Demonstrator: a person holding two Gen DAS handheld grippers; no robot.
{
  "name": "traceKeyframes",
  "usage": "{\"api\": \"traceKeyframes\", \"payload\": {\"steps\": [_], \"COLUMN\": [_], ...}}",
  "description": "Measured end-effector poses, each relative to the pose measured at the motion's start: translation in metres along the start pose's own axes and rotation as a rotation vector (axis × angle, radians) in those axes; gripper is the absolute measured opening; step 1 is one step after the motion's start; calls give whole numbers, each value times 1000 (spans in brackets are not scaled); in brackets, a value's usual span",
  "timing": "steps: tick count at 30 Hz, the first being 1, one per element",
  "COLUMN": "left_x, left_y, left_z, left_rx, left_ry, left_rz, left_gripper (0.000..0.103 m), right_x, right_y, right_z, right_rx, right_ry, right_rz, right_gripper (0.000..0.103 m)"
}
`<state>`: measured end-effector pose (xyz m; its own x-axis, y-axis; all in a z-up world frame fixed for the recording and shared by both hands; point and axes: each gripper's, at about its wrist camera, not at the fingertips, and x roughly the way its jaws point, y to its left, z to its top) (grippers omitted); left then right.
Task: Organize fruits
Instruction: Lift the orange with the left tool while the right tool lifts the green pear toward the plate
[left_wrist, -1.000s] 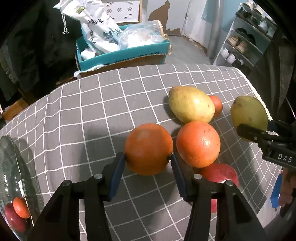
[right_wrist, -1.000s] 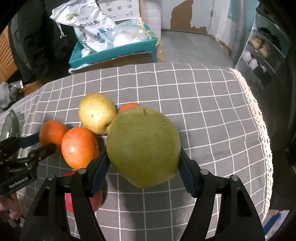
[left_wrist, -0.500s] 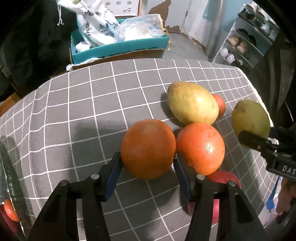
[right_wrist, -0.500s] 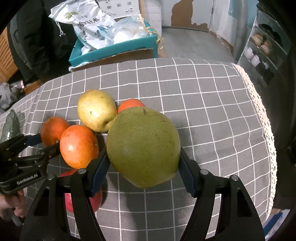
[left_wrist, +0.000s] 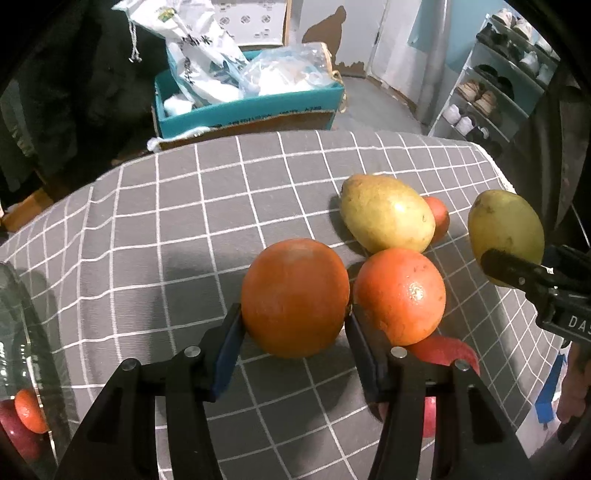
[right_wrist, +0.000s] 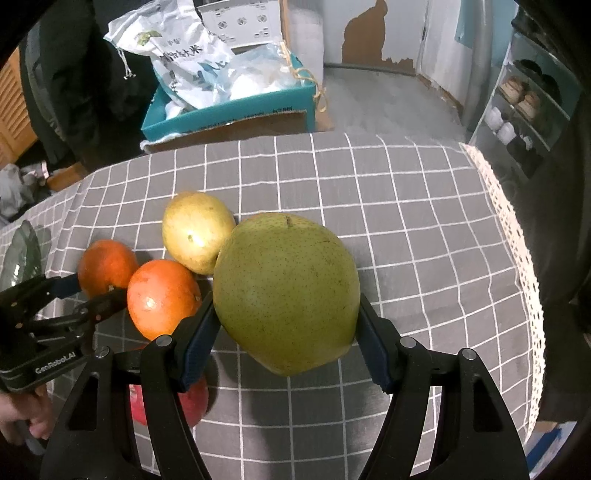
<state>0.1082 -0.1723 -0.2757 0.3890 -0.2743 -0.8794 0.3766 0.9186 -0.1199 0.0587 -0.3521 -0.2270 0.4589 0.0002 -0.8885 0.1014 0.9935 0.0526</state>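
Two round fruits were clamped at once: the left gripper held an orange, the right gripper a green pear. Either might have rolled from its pads, or the orange bumped its neighbouring orange just right of it, scattering the pile.

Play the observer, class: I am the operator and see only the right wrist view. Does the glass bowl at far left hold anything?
Observer: Yes. The left wrist view shows a small orange fruit and a red fruit inside the glass bowl.
Operator: Is anything hidden beyond the green pear?
Observer: A small reddish-orange fruit, tucked behind the yellow pear.
Operator: Is the left gripper gripping squarely?
Observer: Both pads press the orange on opposite sides.
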Motion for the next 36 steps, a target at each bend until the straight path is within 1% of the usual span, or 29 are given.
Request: {"api": "traceKeyframes", "payload": {"steps": [6, 11, 21, 36], "left_x": [-25, -47, -97, -166], "left_y": [4, 8, 17, 26], "left_z": [3, 6, 6, 3], "left_rx": [-10, -20, -54, -75], "left_ry": [-50, -87, -167, -288], "left_rz": [26, 45, 57, 73], "left_gripper": [56, 56, 56, 56], "right_x": [-13, -33, -77, -139], "right_y": [6, 12, 24, 46], "right_z": [3, 7, 11, 18], "right_rx": [-18, -28, -40, -87], "right_ry": [-32, -77, -168, -297], "right_rz": [-10, -8, 10, 37], "right_gripper": [70, 70, 70, 70]}}
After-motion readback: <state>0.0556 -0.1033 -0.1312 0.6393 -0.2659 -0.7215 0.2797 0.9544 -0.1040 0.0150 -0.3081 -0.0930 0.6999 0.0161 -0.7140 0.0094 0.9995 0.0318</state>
